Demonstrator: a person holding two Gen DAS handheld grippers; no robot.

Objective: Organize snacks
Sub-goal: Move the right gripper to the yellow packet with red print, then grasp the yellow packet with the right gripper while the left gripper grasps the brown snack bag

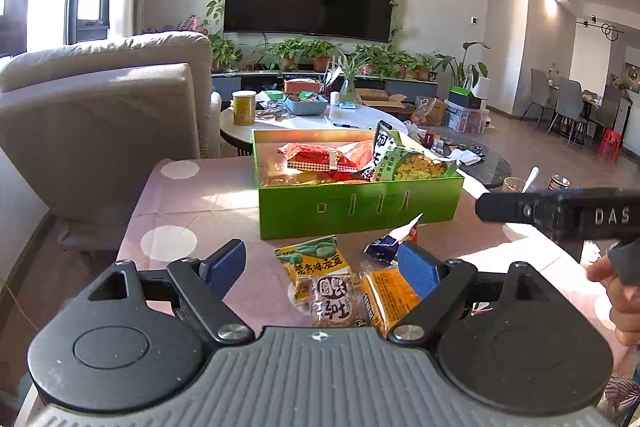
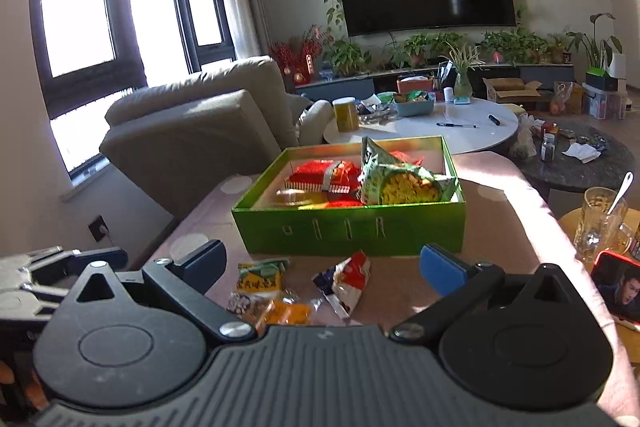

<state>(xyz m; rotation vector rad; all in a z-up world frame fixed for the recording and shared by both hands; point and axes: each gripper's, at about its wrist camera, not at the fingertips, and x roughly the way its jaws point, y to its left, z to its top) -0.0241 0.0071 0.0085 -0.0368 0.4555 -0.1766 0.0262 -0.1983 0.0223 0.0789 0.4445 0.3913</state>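
**Now: both claws wide over the loose snacks, box ahead**

Straight ahead of both your grippers sits the green box point(image 2: 352, 227) on the pink polka-dot tablecloth point(image 1: 188, 203), its open top already holding red packets point(image 2: 320, 173) and a green-and-white bag of yellow snacks point(image 2: 400, 183) that leans against the box's right side. Beyond the box you see the beige sofa point(image 1: 100, 123) and the white round table point(image 2: 432, 127).

Your left gripper point(image 1: 320, 263) hovers with its blue pads spread wide and nothing between them. Below and between its fingers lie the loose snacks, just short of the box's front wall: a yellow-green pea packet point(image 1: 314, 263), a small round-printed brown packet point(image 1: 334, 301) overlapping its lower edge, and an orange packet point(image 1: 390, 297) partly hidden under the right pad. A blue-and-white packet point(image 1: 390, 245) lies just past that pad, near the box.

Your right gripper point(image 2: 324, 267) is also spread wide and empty. The same blue-and-white packet point(image 2: 346, 283), showing red here too, lies between its fingers, while the pea packet point(image 2: 260, 279) and orange packet point(image 2: 288, 313) sit toward its left finger.

Off your right gripper's right side stand a glass mug with a spoon point(image 2: 600, 223) and a red-cased phone point(image 2: 616, 287).
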